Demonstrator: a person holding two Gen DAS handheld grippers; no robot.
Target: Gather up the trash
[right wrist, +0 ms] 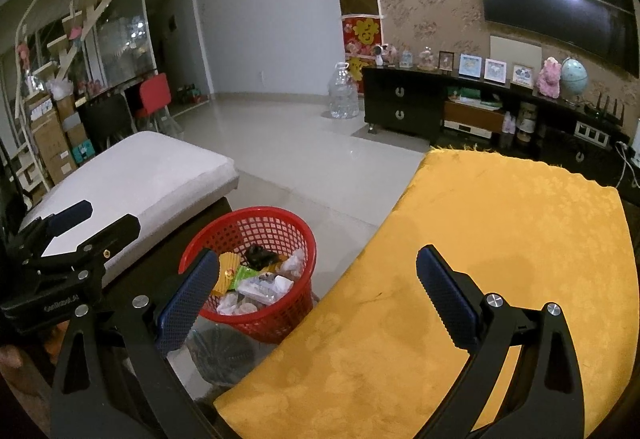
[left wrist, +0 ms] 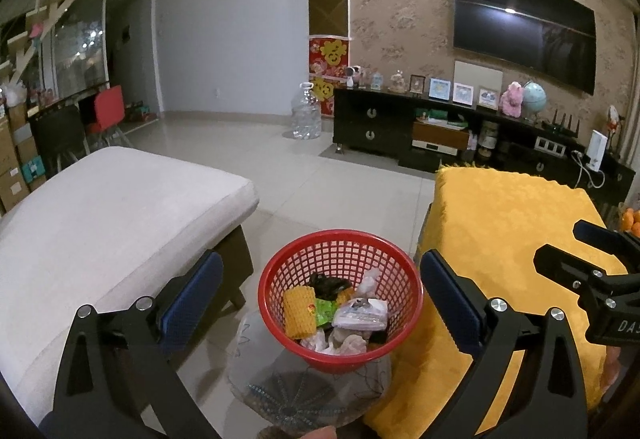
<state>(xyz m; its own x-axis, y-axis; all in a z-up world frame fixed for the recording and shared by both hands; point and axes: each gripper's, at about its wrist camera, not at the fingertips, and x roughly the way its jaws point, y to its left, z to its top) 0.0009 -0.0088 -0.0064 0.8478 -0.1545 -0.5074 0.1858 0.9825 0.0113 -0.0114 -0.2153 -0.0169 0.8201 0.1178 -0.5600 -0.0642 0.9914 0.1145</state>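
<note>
We hold the left gripper [left wrist: 320, 291] and the right gripper [right wrist: 316, 283] spread wide and empty, the trash [left wrist: 340, 309] already lies piled in the red basket [left wrist: 280, 271] below us, and the yellow cloth [right wrist: 500, 239] looks bare, so little seems left.

Red mesh basket [left wrist: 340, 299] upright, holding crumpled wrappers [left wrist: 360, 313].
</note>
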